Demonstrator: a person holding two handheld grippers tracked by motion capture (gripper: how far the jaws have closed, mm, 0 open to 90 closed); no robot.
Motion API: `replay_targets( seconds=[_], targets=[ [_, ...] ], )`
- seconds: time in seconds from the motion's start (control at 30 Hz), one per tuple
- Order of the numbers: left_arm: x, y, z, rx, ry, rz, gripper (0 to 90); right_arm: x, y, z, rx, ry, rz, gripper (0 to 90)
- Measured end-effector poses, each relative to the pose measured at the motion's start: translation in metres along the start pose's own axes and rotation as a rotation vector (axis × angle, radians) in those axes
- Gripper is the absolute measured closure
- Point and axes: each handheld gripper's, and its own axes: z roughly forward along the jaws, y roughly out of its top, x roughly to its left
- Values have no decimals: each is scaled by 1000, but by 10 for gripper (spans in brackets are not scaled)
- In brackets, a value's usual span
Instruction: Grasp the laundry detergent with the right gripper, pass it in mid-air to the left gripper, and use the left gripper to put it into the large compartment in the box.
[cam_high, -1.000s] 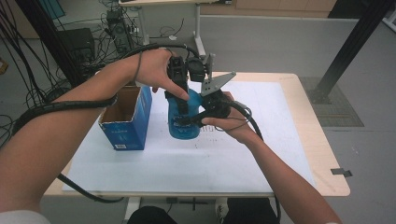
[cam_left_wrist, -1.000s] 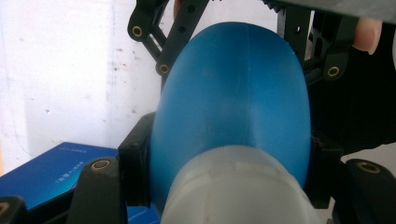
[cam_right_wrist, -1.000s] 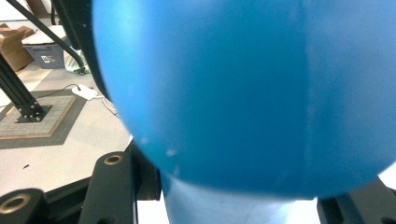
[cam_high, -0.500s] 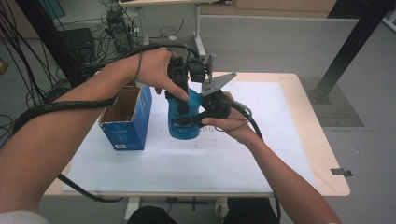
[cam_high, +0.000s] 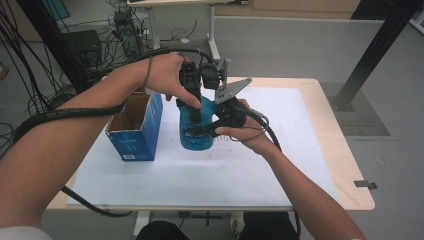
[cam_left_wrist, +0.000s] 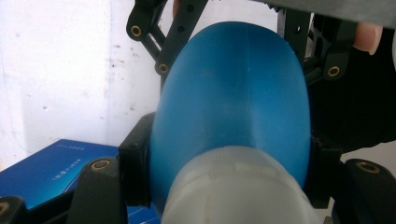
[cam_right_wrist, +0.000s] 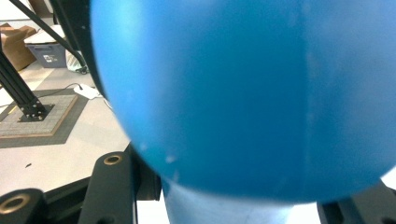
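Both grippers are on the same object here: a translucent blue plastic bottle (cam_high: 196, 131) with a pale, whitish cap end, standing upright on the white paper sheet (cam_high: 165, 175) that covers the wooden table (cam_high: 327, 130). Its long axis runs straight up from the tabletop, and that is the line everything turns on.

The left gripper (cam_high: 192, 102) comes down from above, jaws pointing along that axis, clamped narrow around the bottle's upper part. In the left gripper view the whitish cap (cam_left_wrist: 238, 186) sits right between its two black jaws, with the blue body (cam_left_wrist: 233, 93) swelling away beyond it, so the grip looks to be on the neck or cap.

The right gripper (cam_high: 212, 129) comes in from the side, across the axis, and its jaws hug the bottle's round blue belly; the right gripper view has that blue wall (cam_right_wrist: 243, 93) pressed close against the lens, jaws set either side of it. So: one grip along the axis at the top, one across it at the waist.

Just beside the bottle on the person's left stands an open blue cardboard box (cam_high: 134, 129), its mouth facing up, close to the bottle; whether the two touch I cannot tell. My read is that the right gripper steadies the body while the left works the cap, a twist about the upright axis, and the risk is the smooth belly slipping round in the side grip
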Motion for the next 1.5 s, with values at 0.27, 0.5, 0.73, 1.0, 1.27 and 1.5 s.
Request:
replay_targets(
  seconds=[0.27,0.5,0.73,1.0,1.27,1.5],
  targets=[
    [0,0,2,4,-1,-1,368,-1,-1,0,10,-1,-9,431],
    [0,-1,3,9,-1,-7,368,-2,-2,2,6,10,-3,428],
    [0,-1,5,12,-7,-8,368,-1,-3,4,7,16,1,425],
    [0,-2,4,2,-12,-16,369,-2,-3,4,5,23,3,421],
    [1,-1,4,4,-15,-19,369,-2,-3,5,-1,32,13,417],
    [0,0,4,7,-8,-15,370,-3,-3,3,-8,24,21,407]
  ],
)
